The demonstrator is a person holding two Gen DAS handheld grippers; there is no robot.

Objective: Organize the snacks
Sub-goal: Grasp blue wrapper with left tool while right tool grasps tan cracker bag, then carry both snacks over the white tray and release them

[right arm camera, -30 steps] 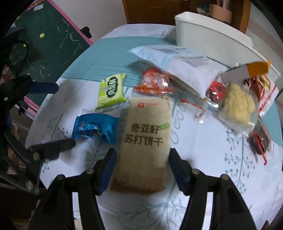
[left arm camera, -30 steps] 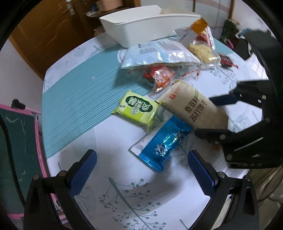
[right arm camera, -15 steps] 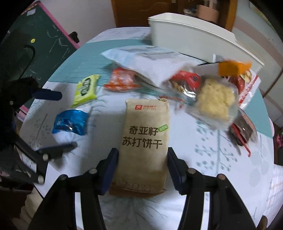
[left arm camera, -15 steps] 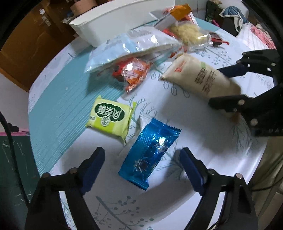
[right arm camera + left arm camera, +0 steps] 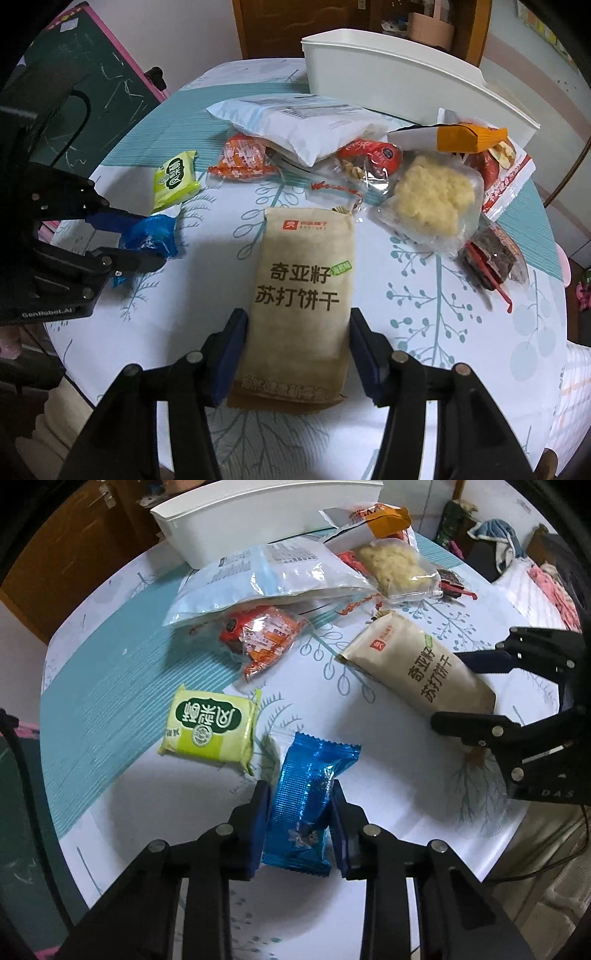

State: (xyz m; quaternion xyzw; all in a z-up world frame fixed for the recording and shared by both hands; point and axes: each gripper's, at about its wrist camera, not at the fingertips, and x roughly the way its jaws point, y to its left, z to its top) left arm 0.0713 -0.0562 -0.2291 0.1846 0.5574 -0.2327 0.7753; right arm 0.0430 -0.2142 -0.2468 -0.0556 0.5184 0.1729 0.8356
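Observation:
A blue foil snack packet (image 5: 314, 775) lies on the white patterned table (image 5: 399, 786), and my left gripper (image 5: 300, 794) is shut on its near half. From the right wrist view that gripper (image 5: 151, 240) pinches the crumpled blue packet (image 5: 157, 232) at the left. My right gripper (image 5: 297, 321) is shut on the near end of a brown cracker bag (image 5: 303, 280), pads against both long edges. In the left wrist view the cracker bag (image 5: 417, 664) runs between the right gripper's fingers (image 5: 448, 688). A white bin (image 5: 258, 517) stands at the table's far side.
A green snack packet (image 5: 210, 727) lies just left of the blue one. Beyond it are an orange packet (image 5: 262, 638), a big pale bag (image 5: 269, 576), a clear bag of yellow crumbly snack (image 5: 432, 195) and red wrappers (image 5: 491, 258). A chalkboard (image 5: 85, 85) stands left.
My left gripper came down over the blue packet and its wide-open jaws closed onto it. The right gripper's jaws narrowed against the cracker bag, which shifted right, away from the blue packet.

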